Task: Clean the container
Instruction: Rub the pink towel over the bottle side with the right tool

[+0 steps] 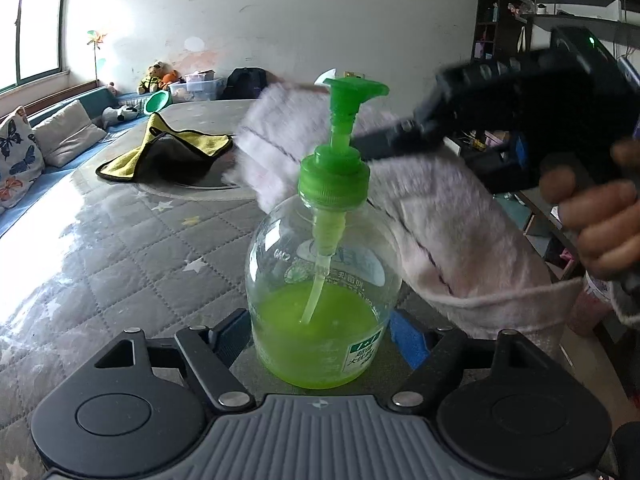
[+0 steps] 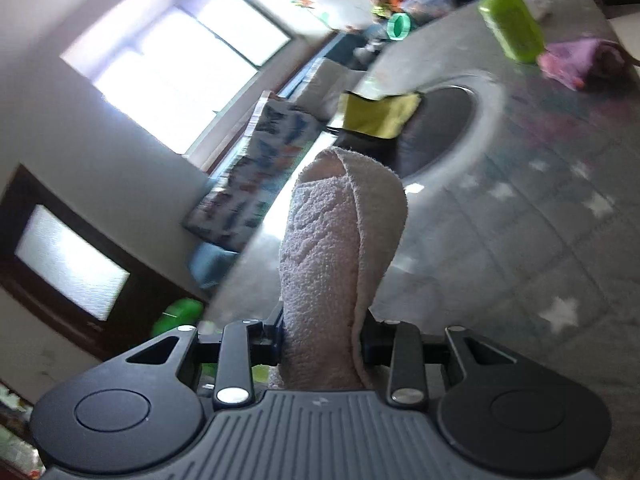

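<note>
Left gripper (image 1: 320, 332) fingers hug the soap bottle (image 1: 316, 300) low on the table (image 1: 120, 248), right gripper (image 2: 320, 344) is clamped on the towel (image 2: 336, 248) behind the pump, so a hard wipe could tip it loose.

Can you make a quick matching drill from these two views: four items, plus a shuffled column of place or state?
Items:
1. pump bottle
2. pale towel
3. yellow cloth
4. green bottle

Place or state:
A. crumpled on the table, untouched
B. clamped in the right tongs
C. standing far across the table
D. between the left tongs

Pairs: 1-D, 2-B, 3-A, 4-C
</note>
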`<action>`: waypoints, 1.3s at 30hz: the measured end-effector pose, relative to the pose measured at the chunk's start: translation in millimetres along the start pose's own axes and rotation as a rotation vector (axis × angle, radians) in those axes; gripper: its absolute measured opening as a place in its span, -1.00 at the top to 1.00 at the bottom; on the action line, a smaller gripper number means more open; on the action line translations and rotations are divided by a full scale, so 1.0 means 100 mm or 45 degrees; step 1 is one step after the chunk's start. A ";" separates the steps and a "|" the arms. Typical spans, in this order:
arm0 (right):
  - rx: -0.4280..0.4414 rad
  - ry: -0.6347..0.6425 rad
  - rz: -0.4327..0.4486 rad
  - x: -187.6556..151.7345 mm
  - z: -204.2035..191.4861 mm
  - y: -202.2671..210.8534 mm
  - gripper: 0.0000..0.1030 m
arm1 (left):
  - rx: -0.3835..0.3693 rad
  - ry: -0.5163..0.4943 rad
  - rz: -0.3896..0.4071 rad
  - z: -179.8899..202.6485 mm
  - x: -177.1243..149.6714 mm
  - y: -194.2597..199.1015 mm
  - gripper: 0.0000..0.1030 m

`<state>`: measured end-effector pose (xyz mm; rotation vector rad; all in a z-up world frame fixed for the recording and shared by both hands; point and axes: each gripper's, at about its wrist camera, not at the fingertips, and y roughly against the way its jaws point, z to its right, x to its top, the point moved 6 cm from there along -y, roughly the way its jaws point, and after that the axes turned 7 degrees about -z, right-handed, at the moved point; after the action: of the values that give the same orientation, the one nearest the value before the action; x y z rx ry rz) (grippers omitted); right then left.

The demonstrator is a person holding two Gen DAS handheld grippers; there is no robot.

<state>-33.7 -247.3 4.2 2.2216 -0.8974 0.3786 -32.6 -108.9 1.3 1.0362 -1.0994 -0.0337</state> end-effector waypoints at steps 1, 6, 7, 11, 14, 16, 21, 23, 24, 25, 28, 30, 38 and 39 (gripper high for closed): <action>0.018 -0.001 -0.005 0.03 -0.03 -0.02 0.36 | -0.001 -0.001 0.001 0.00 0.00 0.00 -0.54; -0.001 -0.009 -0.029 0.05 0.00 -0.20 0.36 | -0.008 -0.005 0.005 -0.01 -0.01 -0.01 -0.54; -0.003 -0.021 -0.031 0.05 0.03 -0.21 0.36 | -0.008 -0.006 0.006 0.00 -0.02 0.00 -0.54; -0.044 -0.054 -0.049 0.03 0.19 -0.28 0.36 | -0.012 -0.007 0.007 0.00 -0.02 0.00 -0.54; -0.089 -0.093 -0.078 -0.04 0.34 -0.37 0.36 | -0.012 -0.007 0.008 0.00 -0.03 0.00 -0.55; -0.127 -0.108 -0.105 -0.10 0.43 -0.43 0.36 | -0.012 -0.003 0.007 0.01 -0.03 0.00 -0.55; -0.184 -0.068 -0.103 -0.21 0.51 -0.46 0.36 | 0.009 0.019 -0.006 0.02 -0.02 -0.01 -0.59; -0.199 -0.055 -0.100 -0.23 0.50 -0.43 0.36 | 0.026 0.032 -0.008 0.04 -0.01 -0.01 -0.59; -0.201 -0.056 -0.099 -0.23 0.50 -0.42 0.36 | 0.034 0.039 -0.010 0.05 -0.01 -0.01 -0.59; -0.200 -0.064 -0.098 -0.24 0.50 -0.41 0.36 | 0.038 0.054 -0.015 0.06 -0.02 -0.01 -0.59; -0.193 -0.090 -0.091 -0.24 0.51 -0.34 0.36 | 0.050 0.098 -0.037 0.06 -0.03 -0.04 -0.64; -0.192 -0.102 -0.081 -0.23 0.51 -0.29 0.36 | 0.058 0.099 -0.049 0.07 -0.04 -0.07 -0.64; -0.072 -0.087 -0.002 -0.08 0.27 -0.02 0.36 | 0.045 0.081 -0.055 0.04 -0.06 -0.06 -0.54; -0.044 -0.076 0.002 -0.05 0.22 0.00 0.36 | 0.044 0.072 -0.054 0.04 -0.05 -0.06 -0.53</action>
<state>-37.4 -259.7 -13.8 2.2106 -0.9307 0.2970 -35.8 -112.7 -6.9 1.0849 -1.0294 -0.0194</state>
